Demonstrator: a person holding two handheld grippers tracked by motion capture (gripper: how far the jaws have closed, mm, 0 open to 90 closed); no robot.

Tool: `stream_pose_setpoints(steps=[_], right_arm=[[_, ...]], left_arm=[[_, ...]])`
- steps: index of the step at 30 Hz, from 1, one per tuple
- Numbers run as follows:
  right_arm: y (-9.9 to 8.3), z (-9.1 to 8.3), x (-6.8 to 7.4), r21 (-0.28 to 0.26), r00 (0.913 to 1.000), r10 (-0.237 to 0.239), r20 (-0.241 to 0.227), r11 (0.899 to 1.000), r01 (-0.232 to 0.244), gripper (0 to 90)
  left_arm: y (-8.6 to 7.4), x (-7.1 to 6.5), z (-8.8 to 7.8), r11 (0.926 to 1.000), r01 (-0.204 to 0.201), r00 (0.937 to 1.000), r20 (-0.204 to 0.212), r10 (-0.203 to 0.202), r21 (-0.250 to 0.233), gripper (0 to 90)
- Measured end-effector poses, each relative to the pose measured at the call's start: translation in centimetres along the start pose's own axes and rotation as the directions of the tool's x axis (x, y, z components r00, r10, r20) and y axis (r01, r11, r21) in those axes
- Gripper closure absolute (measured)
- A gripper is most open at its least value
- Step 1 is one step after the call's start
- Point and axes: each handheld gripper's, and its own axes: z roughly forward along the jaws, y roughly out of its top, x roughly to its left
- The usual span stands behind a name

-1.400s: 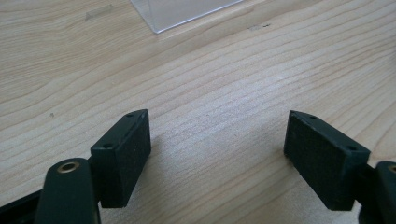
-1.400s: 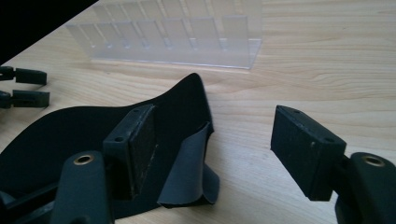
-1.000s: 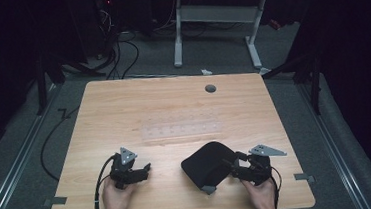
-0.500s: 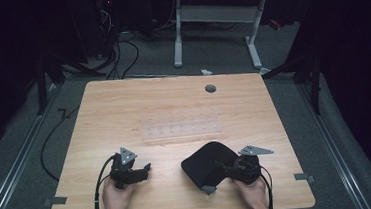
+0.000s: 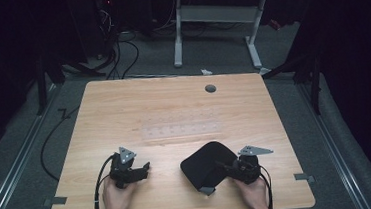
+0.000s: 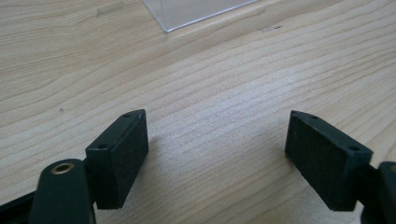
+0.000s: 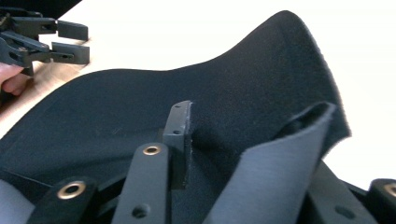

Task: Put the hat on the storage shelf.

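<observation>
A black cloth [image 5: 206, 164] with a grey underside lies on the wooden table [image 5: 173, 105], near its front edge and right of centre. My right gripper [image 5: 224, 167] reaches in from the right, and its jaws have just been closing on the cloth's near edge. In the right gripper view the left pad [image 7: 183, 135] presses into the cloth [image 7: 140, 107], whose edge folds up grey [image 7: 271, 172] between the jaws of my right gripper [image 7: 252, 158] and hides the other pad. My left gripper [image 5: 145, 169] rests open on bare wood [image 6: 217, 140] to the left of the cloth.
A clear plastic sheet or box [image 5: 180, 131] lies mid-table, and its corner [image 6: 196, 11] shows ahead of the left jaws. A round cable hole [image 5: 210, 88] sits near the far edge. Desk legs and cables stand on the floor beyond.
My right gripper has slid a little left and down onto the cloth's edge and its jaws have narrowed around it. The left gripper has stayed where it was.
</observation>
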Motion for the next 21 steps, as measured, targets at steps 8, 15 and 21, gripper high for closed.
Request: stream_pose_setpoints(steps=[8, 15, 21], right_arm=[[0.1, -0.5, -0.1, -0.018, 0.9985, 0.02, -0.051, 1.0, -0.021, 77.3], [0.2, -1.2, -0.1, -0.03, 0.9956, 0.036, -0.086, 0.999, -0.039, 81.1], [1.0, -1.5, 0.2, -0.021, 0.9958, 0.009, -0.091, 1.0, -0.011, 81.8]], left_arm=[[0.0, 0.0, 0.0, 1.0, 0.0, 1.0, 0.003, 0.0, 0.005, 19.7], [0.0, -0.1, 0.0, 1.0, -0.001, 1.0, 0.001, 0.001, 0.001, 22.0], [-0.1, -0.2, 0.0, 1.0, -0.007, 0.9998, 0.016, 0.007, 0.0, 24.2]])
